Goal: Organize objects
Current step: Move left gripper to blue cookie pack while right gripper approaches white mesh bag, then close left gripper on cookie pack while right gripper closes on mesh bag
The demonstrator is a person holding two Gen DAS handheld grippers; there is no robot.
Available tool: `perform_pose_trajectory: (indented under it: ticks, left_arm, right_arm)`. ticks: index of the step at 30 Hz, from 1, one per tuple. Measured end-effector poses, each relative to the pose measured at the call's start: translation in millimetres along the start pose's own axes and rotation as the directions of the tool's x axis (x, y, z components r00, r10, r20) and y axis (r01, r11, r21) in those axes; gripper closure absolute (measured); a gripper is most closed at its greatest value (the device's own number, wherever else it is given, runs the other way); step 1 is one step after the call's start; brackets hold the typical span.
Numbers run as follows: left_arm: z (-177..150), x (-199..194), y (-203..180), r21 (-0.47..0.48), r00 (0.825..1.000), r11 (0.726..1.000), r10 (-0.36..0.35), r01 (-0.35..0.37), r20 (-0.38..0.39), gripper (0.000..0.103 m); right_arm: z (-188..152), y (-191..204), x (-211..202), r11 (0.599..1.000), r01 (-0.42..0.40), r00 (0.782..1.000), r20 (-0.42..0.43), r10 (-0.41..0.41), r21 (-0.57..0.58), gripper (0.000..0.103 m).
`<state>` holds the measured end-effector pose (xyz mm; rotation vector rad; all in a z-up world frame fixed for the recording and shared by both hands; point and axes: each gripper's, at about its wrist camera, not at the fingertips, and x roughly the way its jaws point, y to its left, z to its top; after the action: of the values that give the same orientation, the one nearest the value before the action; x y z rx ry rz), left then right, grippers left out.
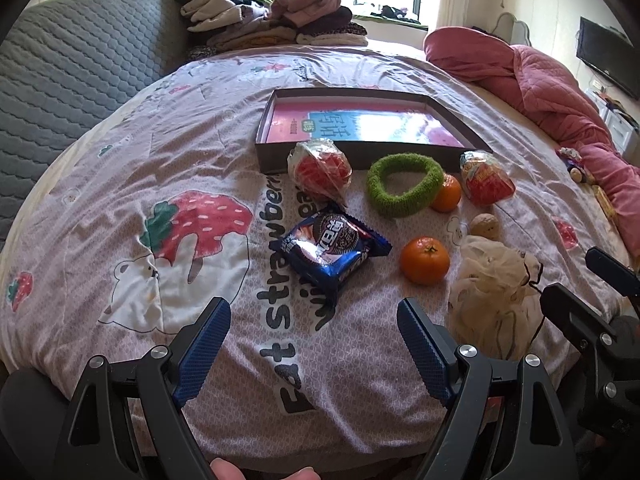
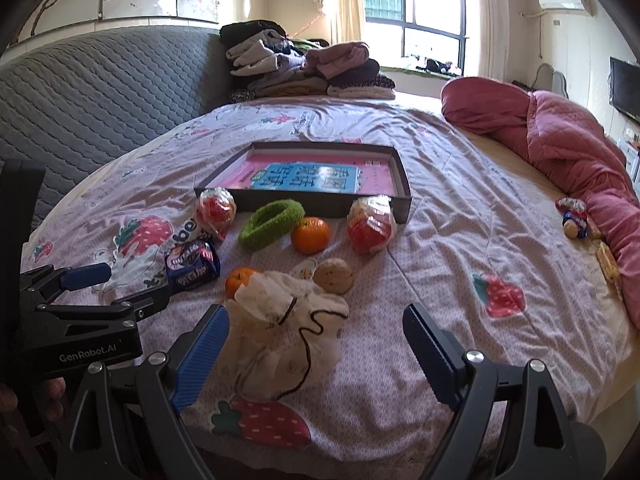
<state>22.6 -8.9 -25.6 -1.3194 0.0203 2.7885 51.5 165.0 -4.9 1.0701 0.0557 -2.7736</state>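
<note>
Blue-padded fingers (image 1: 208, 344) of the left gripper (image 1: 314, 354) stand wide apart and empty, low over the bedspread (image 1: 120, 160), with the cookie pack (image 1: 334, 246) just ahead between them, likely the first pick on that side. The right gripper (image 2: 316, 354) is spread just as wide and holds nothing; its left finger is touching or just beside the mesh pouch (image 2: 288, 332), which lies between the fingers but is not clamped.

Beyond the pouch sit a near orange (image 1: 425, 260) and a walnut (image 1: 485, 226), close together. Farther on, a green ring (image 1: 404, 188) leans against a far orange (image 1: 447, 193), flanked by two wrapped red snacks, one left (image 1: 318, 170) and one right (image 1: 486, 178), both just in front of the box (image 1: 312, 160).

That shallow dark box lies open with a pink-and-blue booklet (image 1: 360, 124) flat inside; it looks like the place meant for the loose items, which are gathered at its near wall. Nothing loose is in it yet, so sorting seems barely begun.

Folded clothes (image 2: 304, 68) and a pink quilt (image 2: 560, 140) lie well apart from all this.
</note>
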Motion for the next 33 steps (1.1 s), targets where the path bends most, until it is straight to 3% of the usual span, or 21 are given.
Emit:
perform_pose_trajectory:
  ticks: [15, 33]
  left_arm:
    - [2, 17, 8, -0.022, 1.000, 1.000, -0.017, 0.016, -0.004, 0.017]
    - [22, 62, 15, 0.010, 0.999, 0.999, -0.034, 0.034, -0.011, 0.017]
  right_arm:
    - [-8, -5, 29, 1.000, -0.002, 0.996, -0.085, 0.004, 0.024, 0.015]
    - [-7, -3, 56, 0.999, -0.032, 0.992, -0.119, 0.035, 0.024, 0.017]
